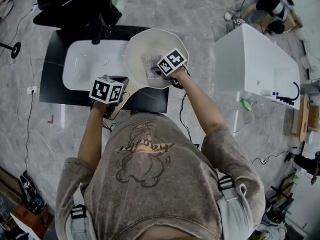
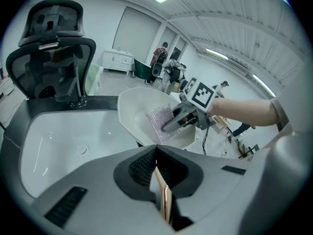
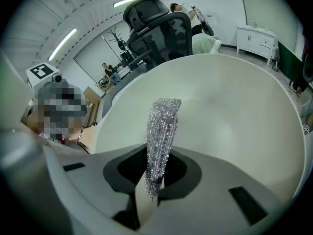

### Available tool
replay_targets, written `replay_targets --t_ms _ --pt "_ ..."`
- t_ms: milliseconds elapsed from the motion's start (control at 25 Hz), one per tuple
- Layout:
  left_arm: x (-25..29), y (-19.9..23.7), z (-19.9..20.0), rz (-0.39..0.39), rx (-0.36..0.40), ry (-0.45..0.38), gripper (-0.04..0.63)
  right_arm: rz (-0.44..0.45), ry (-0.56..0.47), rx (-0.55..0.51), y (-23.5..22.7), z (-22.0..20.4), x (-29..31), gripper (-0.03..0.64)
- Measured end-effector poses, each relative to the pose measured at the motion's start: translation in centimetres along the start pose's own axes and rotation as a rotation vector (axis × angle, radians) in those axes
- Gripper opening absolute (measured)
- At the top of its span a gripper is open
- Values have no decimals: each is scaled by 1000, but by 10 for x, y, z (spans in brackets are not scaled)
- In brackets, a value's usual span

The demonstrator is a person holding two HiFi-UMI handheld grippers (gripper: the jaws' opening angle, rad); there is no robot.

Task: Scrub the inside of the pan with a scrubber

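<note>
A white pan [image 1: 142,46] is held tilted over the sink [image 1: 82,66]. My left gripper [image 1: 116,103] is shut on the pan's thin wood-coloured handle [image 2: 164,199], which runs between its jaws in the left gripper view. My right gripper [image 1: 159,72] reaches into the pan from the near side and is shut on a silver mesh scrubber [image 3: 161,131]. The scrubber [image 2: 161,121] stands up from the jaws against the pan's inner wall [image 3: 230,116]. The pan [image 2: 139,109] looks pale and bare inside.
The sink is a white basin set in a black counter [image 1: 50,69] with a faucet [image 1: 95,34] at its far edge. A black office chair [image 1: 75,4] stands behind it. A white cabinet [image 1: 260,64] is at the right, and cables lie on the floor.
</note>
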State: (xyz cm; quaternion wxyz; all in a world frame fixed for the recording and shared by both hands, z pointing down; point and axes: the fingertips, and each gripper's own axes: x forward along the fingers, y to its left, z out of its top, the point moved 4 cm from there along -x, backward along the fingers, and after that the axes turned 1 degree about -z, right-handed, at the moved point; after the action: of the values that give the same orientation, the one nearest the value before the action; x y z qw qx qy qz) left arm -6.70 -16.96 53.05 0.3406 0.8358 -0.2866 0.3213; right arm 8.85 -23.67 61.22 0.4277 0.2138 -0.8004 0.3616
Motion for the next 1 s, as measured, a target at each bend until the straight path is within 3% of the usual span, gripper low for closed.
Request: replay_targets --t_ms 120,280,520,680,840,1000 --pt "-10 8 12 39 -13 -58 17 -11 -101 23 8 6 -16 77" --pt "-24 4 34 91 13 -172 17 -93 -300 -60 34 26 -55 77" --pt "-48 -16 68 191 137 -406 17 -220 -715 -176 90 39 -117 77" --pt "-63 -28 80 228 202 -562 17 -319 -921 -216 112 33 -147 77" --pt "-76 -31 83 256 266 -714 17 -410 -1081 -252 121 28 -169 77" --pt "-84 -35 82 260 289 -771 17 -438 -1158 -229 121 22 -184 77"
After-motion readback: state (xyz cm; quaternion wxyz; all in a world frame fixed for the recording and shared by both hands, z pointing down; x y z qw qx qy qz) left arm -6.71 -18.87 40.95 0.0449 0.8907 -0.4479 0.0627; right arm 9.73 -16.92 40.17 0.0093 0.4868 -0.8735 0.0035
